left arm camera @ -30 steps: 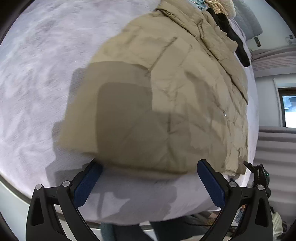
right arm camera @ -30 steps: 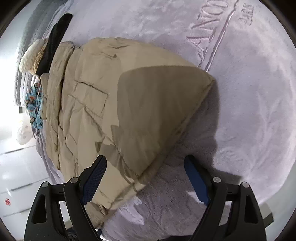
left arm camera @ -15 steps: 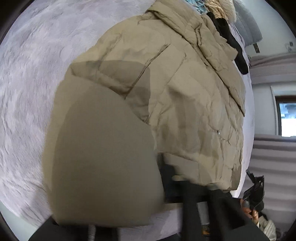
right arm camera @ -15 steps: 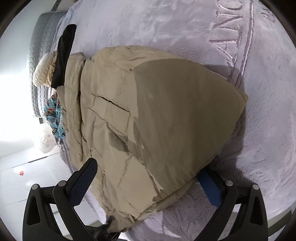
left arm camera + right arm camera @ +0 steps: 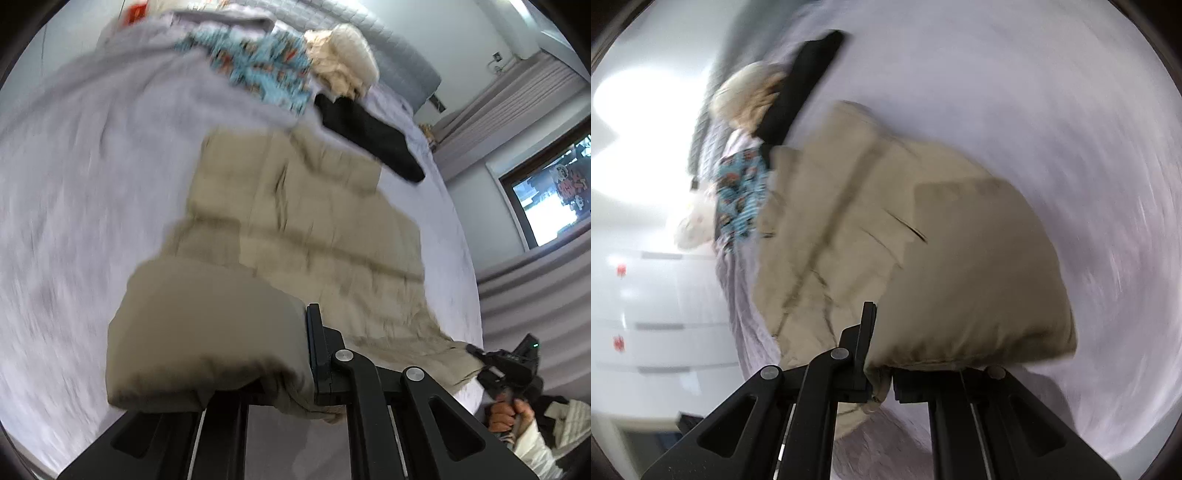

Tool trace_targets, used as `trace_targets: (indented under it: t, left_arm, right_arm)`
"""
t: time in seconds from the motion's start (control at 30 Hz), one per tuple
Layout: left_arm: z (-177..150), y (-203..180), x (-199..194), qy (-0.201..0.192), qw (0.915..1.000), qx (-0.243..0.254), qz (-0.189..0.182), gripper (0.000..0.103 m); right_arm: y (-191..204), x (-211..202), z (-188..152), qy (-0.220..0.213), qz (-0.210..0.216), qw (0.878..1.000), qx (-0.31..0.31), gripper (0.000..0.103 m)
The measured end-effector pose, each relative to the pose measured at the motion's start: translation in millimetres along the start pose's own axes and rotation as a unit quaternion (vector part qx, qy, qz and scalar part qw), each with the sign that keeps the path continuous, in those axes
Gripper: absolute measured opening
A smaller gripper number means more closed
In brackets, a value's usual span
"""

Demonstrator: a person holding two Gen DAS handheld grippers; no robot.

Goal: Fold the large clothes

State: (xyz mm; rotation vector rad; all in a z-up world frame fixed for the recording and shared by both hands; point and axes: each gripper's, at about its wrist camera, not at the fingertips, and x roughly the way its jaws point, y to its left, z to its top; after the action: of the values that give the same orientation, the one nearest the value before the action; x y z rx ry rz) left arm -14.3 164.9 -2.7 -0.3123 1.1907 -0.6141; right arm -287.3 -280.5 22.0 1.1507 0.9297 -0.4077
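Observation:
A large khaki quilted jacket (image 5: 303, 229) lies spread on a grey bed (image 5: 74, 184), also seen in the right wrist view (image 5: 886, 229). My left gripper (image 5: 295, 376) is shut on the jacket's near left corner, and the bunched cloth hides one finger. My right gripper (image 5: 881, 373) is shut on the jacket's near right corner, which bulges over the jaws. The right gripper also shows in the left wrist view (image 5: 509, 365), held by a hand at the jacket's far hem corner. Both views are blurred by motion.
A black garment (image 5: 369, 136), a blue patterned cloth (image 5: 266, 70) and a cream fluffy garment (image 5: 343, 62) lie at the head of the bed. White drawers (image 5: 646, 314) stand to the left. A window (image 5: 546, 199) and curtains are on the right.
Both grippers were open at the jacket's near edge; they closed on its two near corners and have lifted them, tilting the cameras up toward the head of the bed.

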Motion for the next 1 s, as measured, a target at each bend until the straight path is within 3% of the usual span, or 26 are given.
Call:
trace_targets:
  t: [0.23, 0.43, 0.57, 0.73, 1.0]
  left_arm:
    - [100.5, -36.8, 9.1, -0.041, 0.9979, 0.002, 0.051, 0.012]
    - [158.1, -43.7, 58.1, -0.051, 0.9913, 0.019, 0.12, 0.012]
    - [179.2, -15.6, 114.7, -0.026, 0.9884, -0.001, 0.149, 0.012]
    - [195.9, 13.9, 189.8, 0.007, 0.9844, 0.001, 0.176, 0.012]
    - [208.6, 30.9, 255.8, 0.007, 0.982, 0.021, 0.188, 0.012]
  right_arm:
    - [99.0, 4.9, 94.4, 0.004, 0.031, 0.994, -0.109, 0.008]
    - [164.4, 66.1, 172.8, 0.026, 0.014, 0.984, -0.176, 0.008]
    - [172.7, 122.0, 199.9, 0.035, 0.003, 0.985, -0.17, 0.008]
    - [150.0, 193.2, 217.4, 0.03, -0.019, 0.99, -0.137, 0.008]
    - [118.7, 269.9, 233.8, 0.037, -0.04, 0.991, -0.123, 0.008]
